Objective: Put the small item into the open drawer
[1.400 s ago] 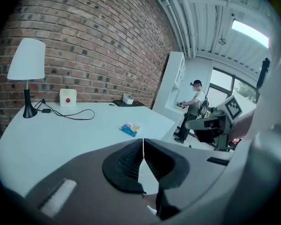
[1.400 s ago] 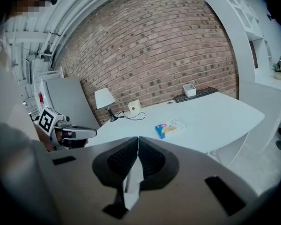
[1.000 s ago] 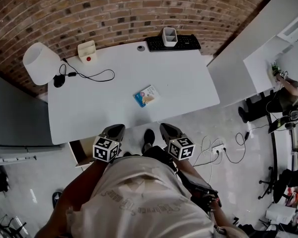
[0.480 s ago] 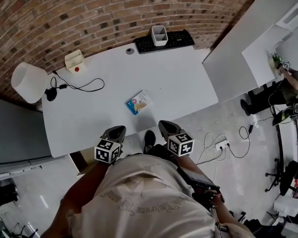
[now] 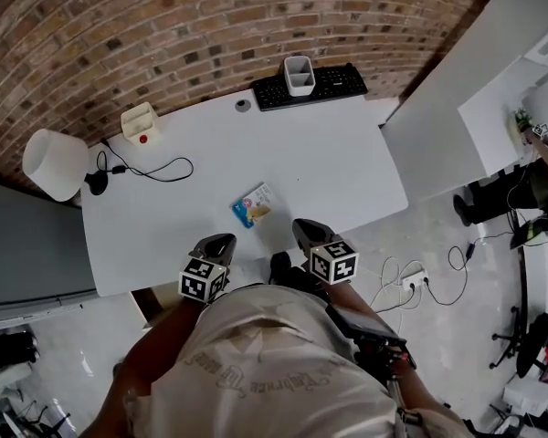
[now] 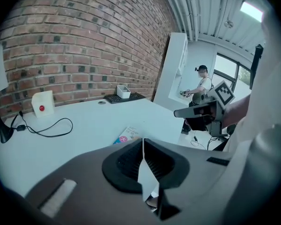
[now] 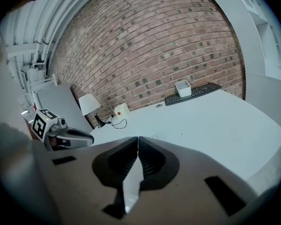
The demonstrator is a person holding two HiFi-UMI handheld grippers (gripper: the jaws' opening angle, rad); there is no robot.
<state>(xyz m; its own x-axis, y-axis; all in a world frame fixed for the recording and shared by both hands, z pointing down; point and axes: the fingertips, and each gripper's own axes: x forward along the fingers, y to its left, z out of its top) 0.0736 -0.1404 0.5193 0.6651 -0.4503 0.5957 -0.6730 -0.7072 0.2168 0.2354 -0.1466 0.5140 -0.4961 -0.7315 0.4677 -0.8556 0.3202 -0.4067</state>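
On the desk [image 5: 338,167], a smooth white slab with rounded corners, the packet [image 5: 253,206] lies flat close to the near edge. It is a small, thin rectangle, glossy, printed blue and pale, and set askew to that edge. It is untouched.

Left gripper [image 5: 216,245] hangs over the desk's near edge, just short of the packet and to its left. Its ribbed black pads [image 6: 131,161] meet at the tips, with nothing between them. Right gripper [image 5: 307,233] hangs over the same edge to the packet's right. Its jaws are likewise pressed together and empty, as the right gripper view confirms [image 7: 138,139]. Each carries a cube of black-and-white square markers.

Below the desk's near left end, the drawer [image 5: 139,301] stands open as a brownish box. Its inside is mostly hidden by the left gripper and the person's arm.

Along the desk's far edge sit a black keyboard [image 5: 333,84] and a white square tub [image 5: 299,74] resting on it. At the far left corner are a cream box [image 5: 140,122] with a red dot, a looping black cable [image 5: 155,166] and a lamp [image 5: 53,164] with a white drum shade. A rough red-brick wall [image 5: 164,35] runs behind the desk.
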